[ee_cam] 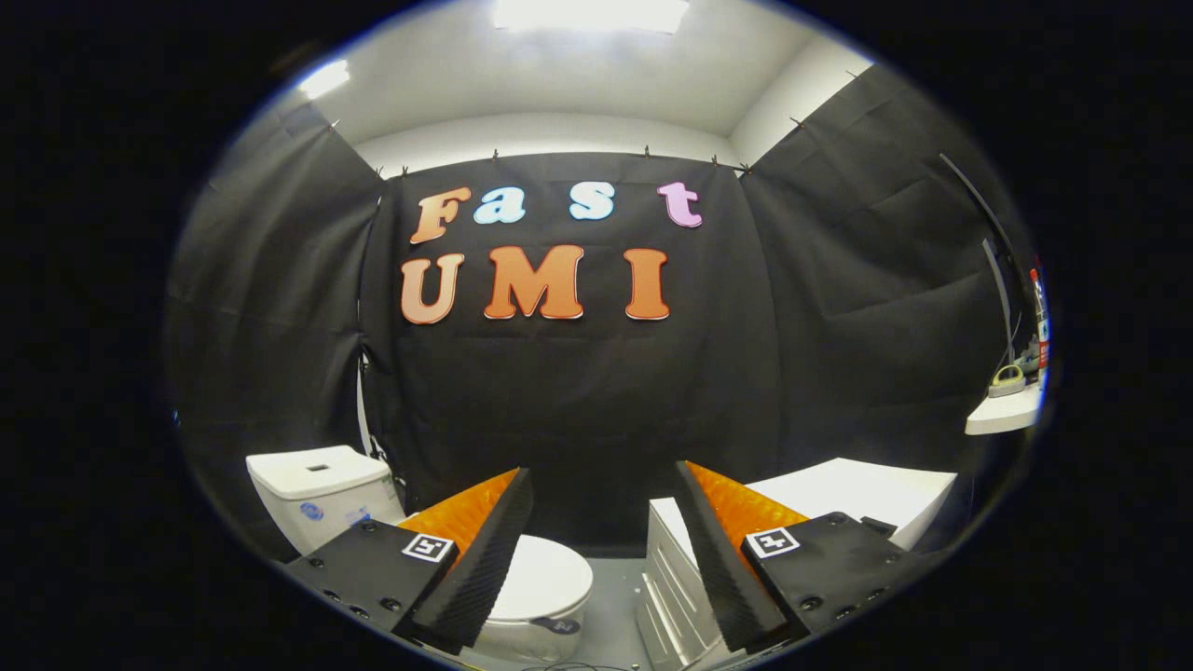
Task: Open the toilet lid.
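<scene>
A white toilet stands low on the left, its tank (317, 494) against the black cloth wall. Its lid (545, 578) lies flat and closed over the bowl, partly hidden behind my left finger. My gripper (604, 480) hangs well above and short of the toilet, open, with a wide gap between the fingers and nothing in it. The left fingertip overlaps the near side of the lid in view, without touching it.
A white cabinet with drawers (671, 578) stands right of the toilet, its flat top (857, 494) running behind my right finger. A small white shelf (1002, 415) with objects on it juts from the right wall. Grey floor (610, 606) shows between toilet and cabinet.
</scene>
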Demonstrator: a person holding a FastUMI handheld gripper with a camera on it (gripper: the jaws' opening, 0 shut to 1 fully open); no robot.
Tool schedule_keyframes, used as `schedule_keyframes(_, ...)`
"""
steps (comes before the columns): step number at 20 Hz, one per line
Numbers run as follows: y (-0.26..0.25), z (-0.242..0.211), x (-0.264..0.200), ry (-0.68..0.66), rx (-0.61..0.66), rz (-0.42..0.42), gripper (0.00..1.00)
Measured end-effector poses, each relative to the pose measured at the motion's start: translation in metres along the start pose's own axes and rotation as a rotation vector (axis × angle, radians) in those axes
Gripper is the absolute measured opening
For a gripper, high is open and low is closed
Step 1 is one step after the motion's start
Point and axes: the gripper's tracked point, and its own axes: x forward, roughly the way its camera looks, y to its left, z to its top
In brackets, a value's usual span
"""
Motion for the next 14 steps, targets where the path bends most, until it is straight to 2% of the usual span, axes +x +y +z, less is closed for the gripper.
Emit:
schedule_keyframes(4,0.02,0.003,0.029,-0.033,0.077,-0.005,0.98)
schedule_keyframes(7,0.035,-0.01,0.042,-0.044,0.187,-0.021,1.0)
schedule_keyframes(10,0.044,-0.047,0.048,-0.021,0.331,-0.052,0.98)
schedule_keyframes(14,0.03,-0.109,0.049,0.009,0.533,-0.168,0.98)
